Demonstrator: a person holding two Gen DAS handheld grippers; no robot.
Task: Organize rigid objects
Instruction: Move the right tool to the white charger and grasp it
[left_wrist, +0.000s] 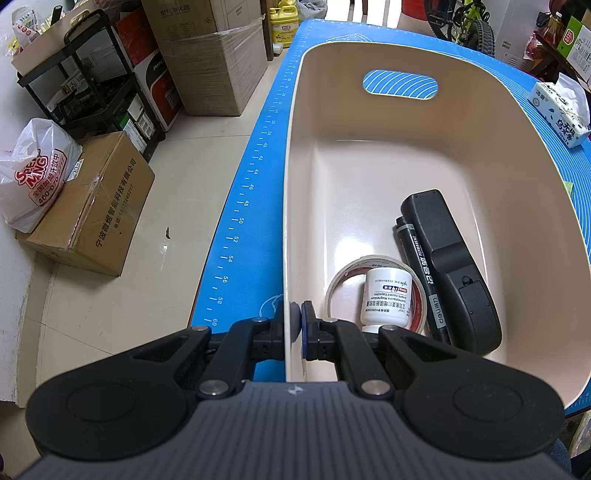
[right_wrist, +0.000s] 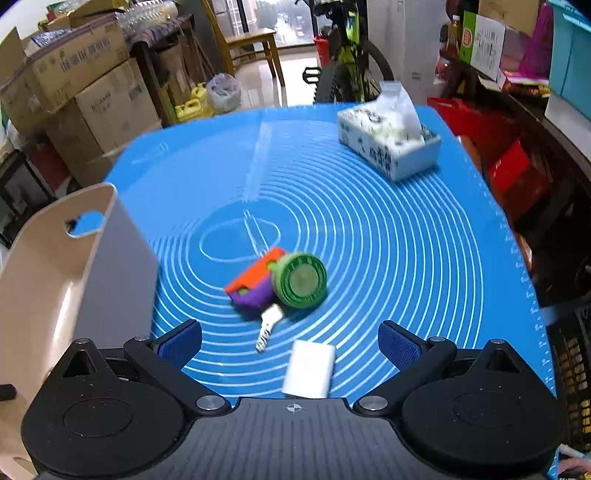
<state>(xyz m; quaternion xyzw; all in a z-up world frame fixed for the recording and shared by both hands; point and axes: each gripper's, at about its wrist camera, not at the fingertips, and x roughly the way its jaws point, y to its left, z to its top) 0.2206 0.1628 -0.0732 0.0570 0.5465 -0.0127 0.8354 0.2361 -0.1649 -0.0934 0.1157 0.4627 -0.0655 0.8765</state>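
My left gripper (left_wrist: 296, 314) is shut on the left wall of a beige plastic bin (left_wrist: 332, 55). Inside the bin lie a white pill bottle (left_wrist: 386, 297) resting on a tape roll (left_wrist: 347, 273), a black permanent marker (left_wrist: 421, 273) and a black stapler (left_wrist: 450, 266). My right gripper (right_wrist: 290, 345) stands wide open above the blue mat (right_wrist: 406, 240). A small white block (right_wrist: 309, 369) lies between its fingers, untouched. Just beyond it sit a key (right_wrist: 267, 328), an orange and purple toy (right_wrist: 255, 282) and a green round cap (right_wrist: 301, 280). The bin (right_wrist: 55, 280) rises at the left.
A tissue box (right_wrist: 388, 144) stands at the mat's far right; it shows as a tissue box (left_wrist: 561, 110) in the left wrist view too. Cardboard boxes (left_wrist: 92, 206), a black shelf rack (left_wrist: 92, 74) and a plastic bag (left_wrist: 29, 173) are on the floor left of the table. A bicycle (right_wrist: 347, 55) stands behind the table.
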